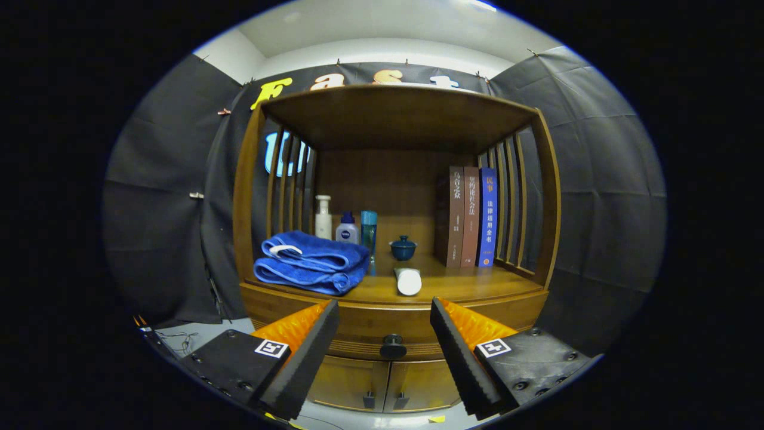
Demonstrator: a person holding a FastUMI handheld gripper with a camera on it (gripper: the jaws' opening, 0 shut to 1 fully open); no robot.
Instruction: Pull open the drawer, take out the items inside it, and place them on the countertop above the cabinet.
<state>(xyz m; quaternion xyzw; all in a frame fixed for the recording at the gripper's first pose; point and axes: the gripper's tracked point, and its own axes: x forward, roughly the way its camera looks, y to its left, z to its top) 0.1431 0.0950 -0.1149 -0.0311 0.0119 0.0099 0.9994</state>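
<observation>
My jaws hang wide apart, gripping nothing, level with the drawer (382, 334) of the wooden cabinet (250, 197). The drawer is closed, and its dark round knob (393, 346) sits between my fingers (298, 364), just ahead of them. On the surface (477, 286) above lie a folded blue towel (313, 261), a white tube (408, 280) on its side, a small blue lidded cup (403, 247), three bottles (347, 228) behind the towel, and upright books (471, 216).
</observation>
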